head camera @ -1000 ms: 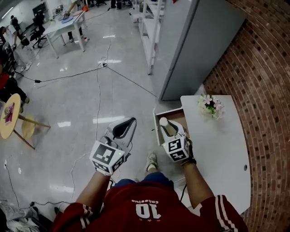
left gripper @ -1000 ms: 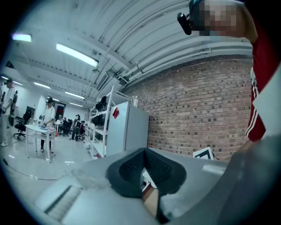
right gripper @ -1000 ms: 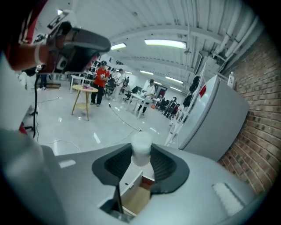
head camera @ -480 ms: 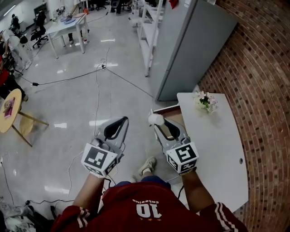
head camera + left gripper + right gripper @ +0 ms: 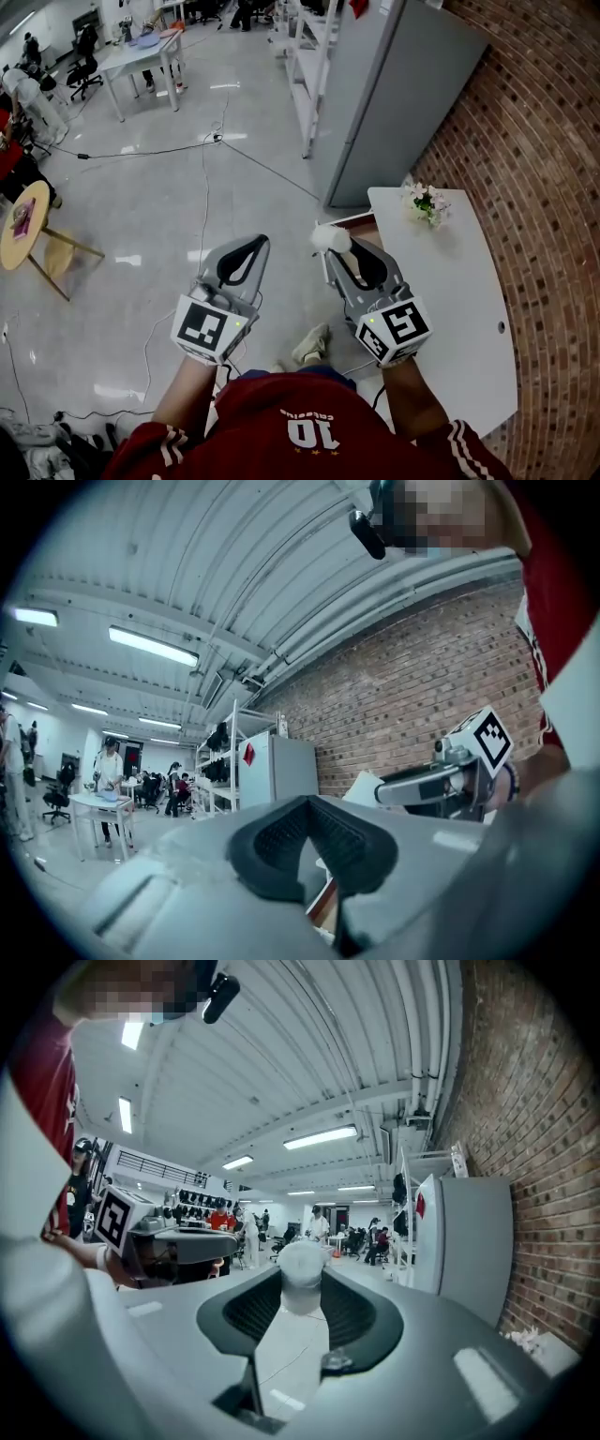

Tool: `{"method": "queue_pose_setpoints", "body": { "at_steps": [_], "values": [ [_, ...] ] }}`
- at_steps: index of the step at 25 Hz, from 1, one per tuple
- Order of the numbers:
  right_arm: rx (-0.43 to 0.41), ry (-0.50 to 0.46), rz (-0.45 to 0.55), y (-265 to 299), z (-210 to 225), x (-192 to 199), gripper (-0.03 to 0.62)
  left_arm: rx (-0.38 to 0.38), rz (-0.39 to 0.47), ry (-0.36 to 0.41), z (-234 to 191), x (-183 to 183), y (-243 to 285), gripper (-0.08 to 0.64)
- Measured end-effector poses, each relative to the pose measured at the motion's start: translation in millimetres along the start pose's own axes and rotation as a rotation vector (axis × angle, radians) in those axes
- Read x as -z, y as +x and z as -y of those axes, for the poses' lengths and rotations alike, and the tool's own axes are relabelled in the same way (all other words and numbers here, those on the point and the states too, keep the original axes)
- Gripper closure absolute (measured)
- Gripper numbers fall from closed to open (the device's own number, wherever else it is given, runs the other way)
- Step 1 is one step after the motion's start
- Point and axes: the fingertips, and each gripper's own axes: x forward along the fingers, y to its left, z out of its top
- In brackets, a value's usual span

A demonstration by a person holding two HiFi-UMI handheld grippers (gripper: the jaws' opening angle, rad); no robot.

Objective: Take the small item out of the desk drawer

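Observation:
In the head view my right gripper (image 5: 334,246) is shut on a small white rounded item (image 5: 329,238), held in the air just left of the white desk (image 5: 459,291). The open wooden drawer (image 5: 351,223) shows beyond the item, at the desk's left edge. In the right gripper view the white item (image 5: 302,1277) sits pinched between the dark pads (image 5: 349,1309) near the tips. My left gripper (image 5: 257,243) hovers over the floor to the left, its tips meeting with nothing between them. In its own view the left gripper (image 5: 307,805) shows the same shut loop.
A small pot of flowers (image 5: 423,201) stands at the desk's far end. A grey cabinet (image 5: 403,103) rises behind the desk, with a brick wall (image 5: 544,187) to the right. Cables (image 5: 202,178) run over the floor, and a round wooden table (image 5: 22,234) stands far left.
My right gripper has risen out of the drawer with the white item and drawn back toward the person. The left gripper stayed about where it was, still shut.

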Motion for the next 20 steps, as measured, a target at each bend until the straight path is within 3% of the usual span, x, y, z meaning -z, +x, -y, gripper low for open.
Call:
{"method": "queue_pose_setpoints", "body": {
  "at_steps": [6, 20],
  "values": [
    [0.031, 0.001, 0.023, -8, -7, -6, 0.462, 0.009, 0.039, -0.005, 0, -6, -11, 0.561],
    [0.033, 0.005, 0.026, -14, -9, -10, 0.461, 0.047, 0.022, 0.030, 16, -14, -8, 0.561]
  ]
}}
